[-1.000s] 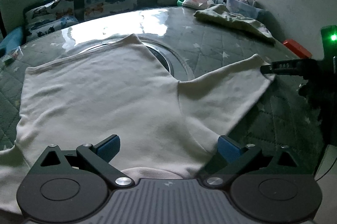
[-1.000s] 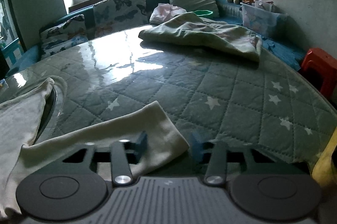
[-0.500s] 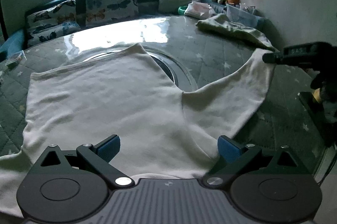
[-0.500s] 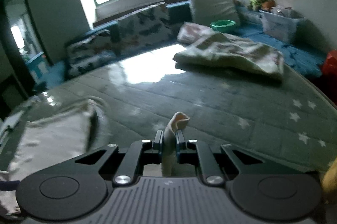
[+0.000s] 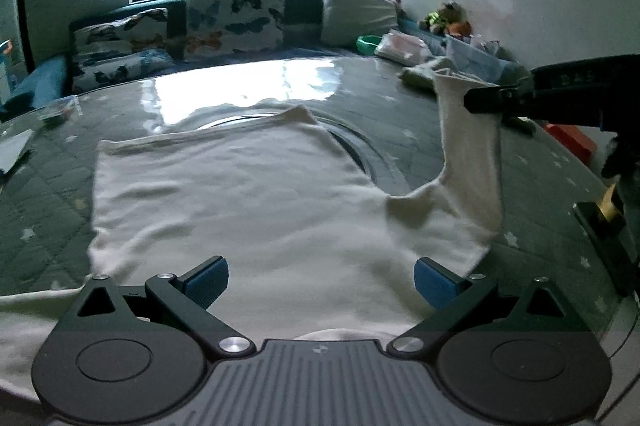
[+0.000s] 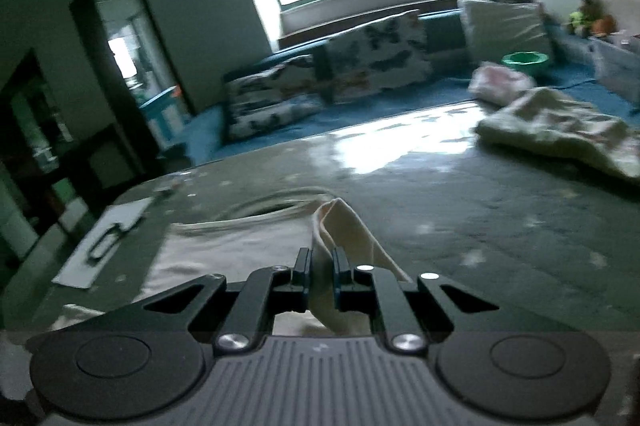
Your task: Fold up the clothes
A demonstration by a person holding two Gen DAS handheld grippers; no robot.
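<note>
Right gripper (image 6: pixel 321 262) pinches the white shirt's (image 5: pixel 240 194) sleeve (image 5: pixel 468 146), lifted. Left gripper (image 5: pixel 320 278) spread near the collar. Best: carry sleeve across the body, keeping cloth taut, lay flat.

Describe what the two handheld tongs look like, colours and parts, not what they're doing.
Both are alike: the left tongs have black linkage arms with silver pivot screws, two round black discs, a grey ribbed centre plate and blue finger pads. The right tongs share that build, though their pads look darker. From the left view, the right tongs show a black body with faint embossed lettering. No cables or sleeves are clearly visible.
</note>
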